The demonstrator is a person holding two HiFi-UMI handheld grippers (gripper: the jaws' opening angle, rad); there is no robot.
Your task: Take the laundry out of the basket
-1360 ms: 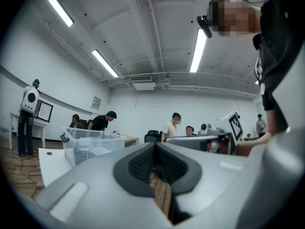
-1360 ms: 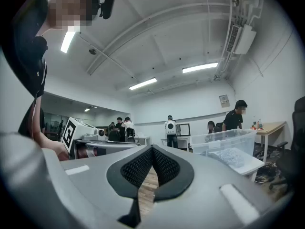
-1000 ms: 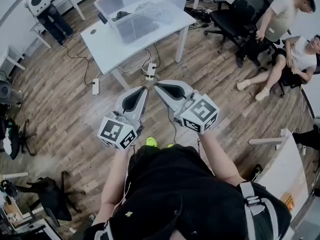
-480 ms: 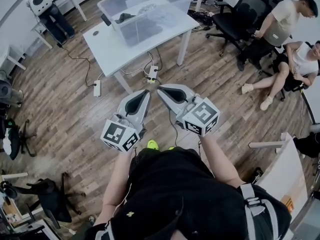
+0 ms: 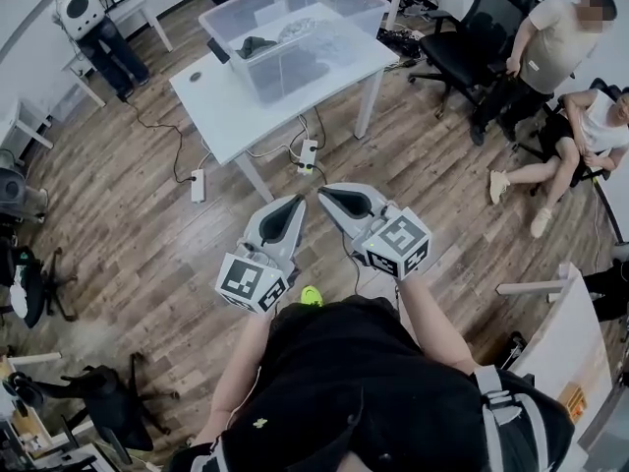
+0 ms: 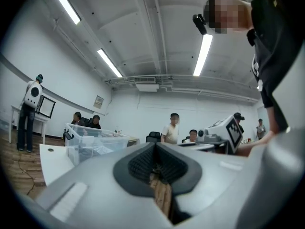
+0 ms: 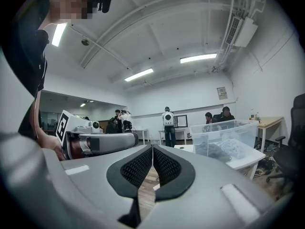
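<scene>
The basket (image 5: 295, 23) is a clear plastic bin on a white table (image 5: 221, 91), far ahead of me. Inside it lie a dark garment (image 5: 257, 44) and pale grey laundry (image 5: 313, 32). My left gripper (image 5: 298, 203) and right gripper (image 5: 324, 193) are held side by side over the wooden floor, well short of the table. Both are shut and empty. The left gripper view has the basket (image 6: 93, 144) at its left, beyond the shut left gripper (image 6: 155, 144). In the right gripper view the basket (image 7: 224, 140) stands at the right, past the shut right gripper (image 7: 152, 147).
Two power strips (image 5: 198, 185) (image 5: 309, 155) with cables lie on the floor by the table legs. A black office chair (image 5: 462, 28) and two people (image 5: 555, 47) (image 5: 590, 116) are at the right. A white machine (image 5: 79, 3) stands at the far left.
Both grippers have drifted slightly right and lower in the head view, staying shut and side by side. The table with the basket has shifted a little right in the picture.
</scene>
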